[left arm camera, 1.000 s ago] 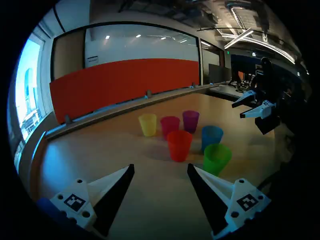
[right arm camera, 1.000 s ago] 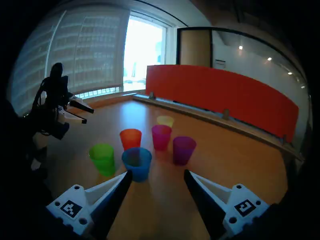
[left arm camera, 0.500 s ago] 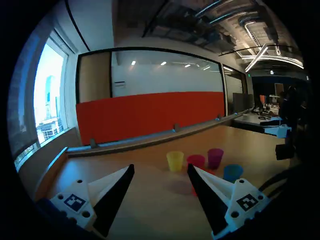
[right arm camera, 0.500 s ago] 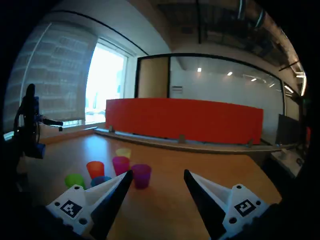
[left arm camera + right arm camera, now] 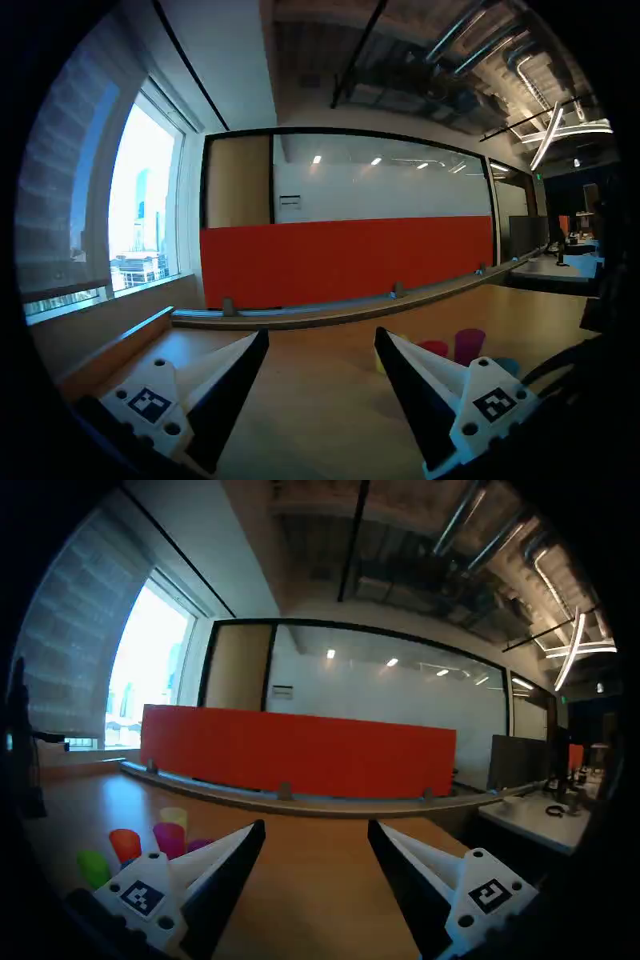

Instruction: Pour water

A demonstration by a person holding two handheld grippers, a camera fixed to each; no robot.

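Observation:
In the left gripper view my left gripper (image 5: 320,356) is open, nothing between its fingers. Just past its right finger stand a purple cup (image 5: 469,346), a pink cup (image 5: 434,348) and a sliver of a blue cup (image 5: 505,365) on the wooden table (image 5: 320,416). In the right gripper view my right gripper (image 5: 316,844) is open and empty too. Low at its left sit a green cup (image 5: 94,867), an orange cup (image 5: 125,844), a pink cup (image 5: 169,839) and a yellow cup (image 5: 174,818), partly behind the left finger.
A long orange partition (image 5: 344,260) with a rail along the table's far edge runs across both views (image 5: 296,752). A bright window (image 5: 140,224) is at the left. A desk with screens (image 5: 536,800) stands at the right.
Both grippers have tilted upward and drawn back over the last second. The cups slid from the middle of each view to its lower edge; the ceiling now shows. Both stayed open.

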